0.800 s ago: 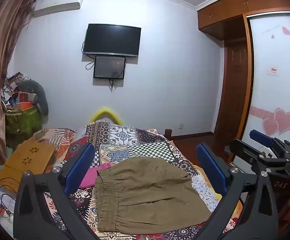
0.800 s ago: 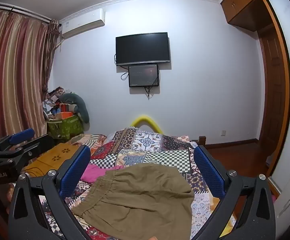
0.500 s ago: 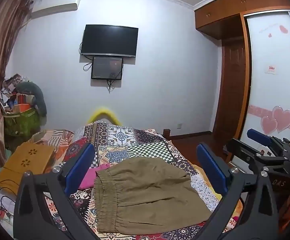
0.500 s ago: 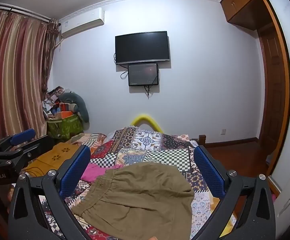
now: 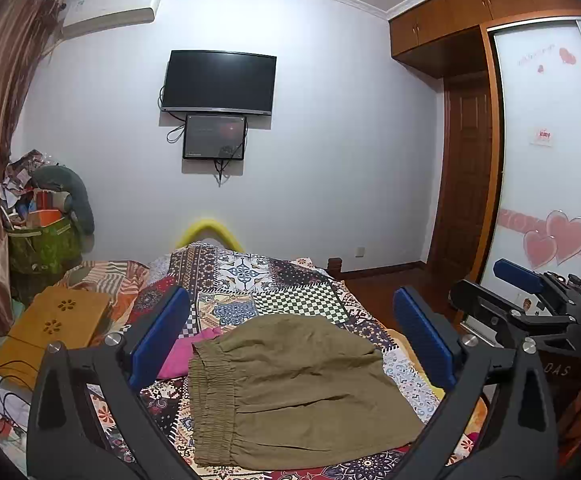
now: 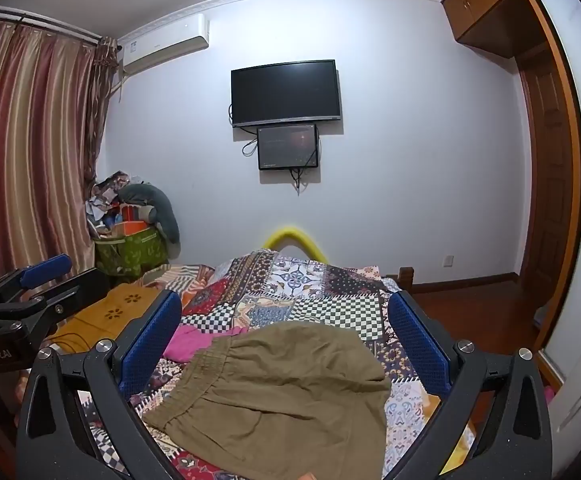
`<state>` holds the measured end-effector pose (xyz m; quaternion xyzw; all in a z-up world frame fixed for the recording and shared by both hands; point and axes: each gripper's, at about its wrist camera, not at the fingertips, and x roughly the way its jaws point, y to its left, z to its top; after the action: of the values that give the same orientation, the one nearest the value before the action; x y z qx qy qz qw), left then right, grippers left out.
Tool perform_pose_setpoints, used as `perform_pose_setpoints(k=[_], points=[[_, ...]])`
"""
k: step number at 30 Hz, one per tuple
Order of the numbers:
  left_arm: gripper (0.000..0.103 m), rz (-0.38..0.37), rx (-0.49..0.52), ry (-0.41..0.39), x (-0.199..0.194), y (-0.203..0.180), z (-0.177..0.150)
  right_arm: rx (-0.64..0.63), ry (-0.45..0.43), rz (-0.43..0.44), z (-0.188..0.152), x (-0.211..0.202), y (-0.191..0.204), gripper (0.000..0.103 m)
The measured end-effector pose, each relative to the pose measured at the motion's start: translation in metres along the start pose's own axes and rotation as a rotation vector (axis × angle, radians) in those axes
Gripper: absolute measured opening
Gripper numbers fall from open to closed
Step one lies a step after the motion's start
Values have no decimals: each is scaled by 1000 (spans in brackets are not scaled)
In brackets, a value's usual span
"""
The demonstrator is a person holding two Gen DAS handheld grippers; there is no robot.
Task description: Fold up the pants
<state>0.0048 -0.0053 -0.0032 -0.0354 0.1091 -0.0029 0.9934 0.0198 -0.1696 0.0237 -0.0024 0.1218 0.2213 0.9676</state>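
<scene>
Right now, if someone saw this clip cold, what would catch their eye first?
First, the olive-green elastic-waist pants lying on the patchwork quilt, framed by the left gripper and, in its own view, the right gripper, both open and empty. Next, the black wall-mounted television on the far wall, above a smaller dark screen. A bright pink cloth peeks out beside the waistband.

The olive-brown cloth pants (image 5: 290,384) lie on a many-coloured patchwork bed cover (image 5: 290,280) with checks; a pink cloth (image 5: 182,354) is beside them.
</scene>
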Motion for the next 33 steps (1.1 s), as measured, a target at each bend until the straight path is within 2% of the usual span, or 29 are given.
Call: perform_pose_setpoints(k=[33], points=[[103, 15, -3, 7, -2, -1, -3, 7, 12, 2, -4, 1, 0, 103]])
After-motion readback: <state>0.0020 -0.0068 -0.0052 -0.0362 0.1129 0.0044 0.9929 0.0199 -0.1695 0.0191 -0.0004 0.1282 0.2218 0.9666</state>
